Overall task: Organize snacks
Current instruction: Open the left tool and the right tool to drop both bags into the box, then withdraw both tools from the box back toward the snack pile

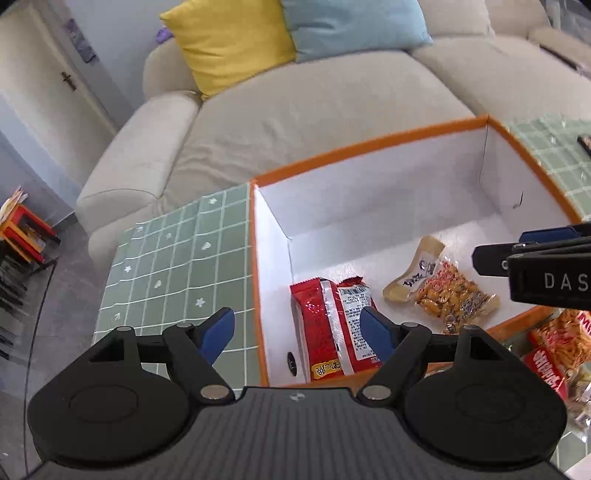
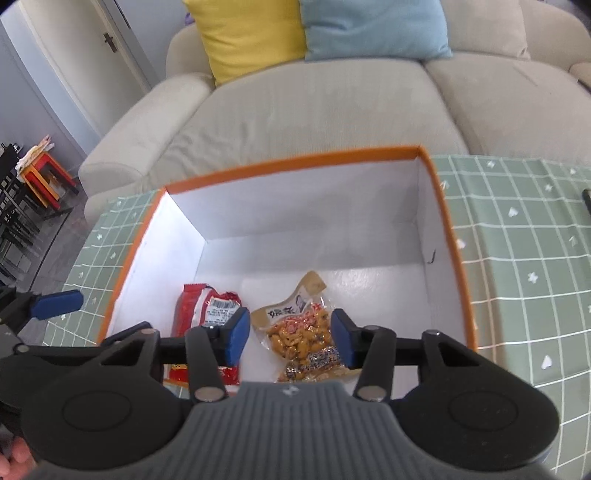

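Observation:
A white box with an orange rim [image 1: 369,147] stands on the green checked tablecloth. On its floor lie a red snack packet [image 1: 325,325] and a clear pack of yellow nuts [image 1: 443,291]. My left gripper [image 1: 297,332] hangs open and empty above the box's near left corner, over the red packet. In the right wrist view my right gripper [image 2: 290,339] is open above the nut pack [image 2: 295,332], which shows between the blue pads without touching them; the red packet [image 2: 210,302] lies to its left. Each gripper's blue pad shows at the edge of the other's view.
More snack packs [image 1: 561,339] lie on the table right of the box. A beige sofa [image 2: 314,110] with a yellow cushion [image 2: 251,33] and a blue cushion [image 2: 373,26] stands right behind the table. Red and yellow stools [image 2: 44,173] stand at far left. A dark object [image 2: 586,199] lies at the table's right edge.

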### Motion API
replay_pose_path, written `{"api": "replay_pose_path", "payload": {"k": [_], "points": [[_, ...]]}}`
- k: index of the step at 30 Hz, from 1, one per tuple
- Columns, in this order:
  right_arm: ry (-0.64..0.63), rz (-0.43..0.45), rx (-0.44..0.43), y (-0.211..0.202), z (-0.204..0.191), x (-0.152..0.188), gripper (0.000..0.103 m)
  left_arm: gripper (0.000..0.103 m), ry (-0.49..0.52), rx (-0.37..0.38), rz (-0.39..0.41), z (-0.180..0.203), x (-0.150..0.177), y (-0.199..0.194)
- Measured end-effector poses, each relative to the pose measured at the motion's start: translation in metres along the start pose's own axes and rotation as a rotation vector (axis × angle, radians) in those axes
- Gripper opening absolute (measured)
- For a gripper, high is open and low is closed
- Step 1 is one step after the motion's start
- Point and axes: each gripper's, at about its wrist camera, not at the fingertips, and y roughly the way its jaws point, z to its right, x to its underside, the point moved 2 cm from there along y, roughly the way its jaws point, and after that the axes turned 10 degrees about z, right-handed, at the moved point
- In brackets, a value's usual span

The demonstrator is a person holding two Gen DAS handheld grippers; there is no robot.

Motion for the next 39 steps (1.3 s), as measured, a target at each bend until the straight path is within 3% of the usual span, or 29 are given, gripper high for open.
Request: {"api": "replay_pose_path", "payload": {"k": [7, 12, 17, 27, 34, 39], "points": [[0.004, 0.072, 0.004, -0.036, 0.002, 0.010, 0.047, 0.091, -0.124, 0.022, 0.075, -0.010, 0.010, -0.041], [-0.044, 0.127, -0.003, -0.070, 0.000, 0.023, 0.048, 0.091, -0.226, 0.086, 0.113, -0.009, 0.026, -0.072], [-0.095, 0.168, 0.021, -0.102, 0.003, 0.044, 0.056, 0.091, -0.240, 0.099, 0.140, 0.000, 0.045, -0.092], [-0.110, 0.117, 0.077, -0.133, 0.028, 0.100, 0.063, 0.089, -0.245, 0.111, 0.129, 0.021, 0.087, -0.111], [-0.127, 0.043, 0.089, -0.138, 0.042, 0.145, 0.063, 0.089, -0.280, 0.214, 0.073, 0.034, 0.112, -0.108], [-0.154, 0.016, 0.080, -0.142, 0.046, 0.171, 0.062, 0.089, -0.238, 0.246, 0.029, 0.051, 0.135, -0.105]]}}
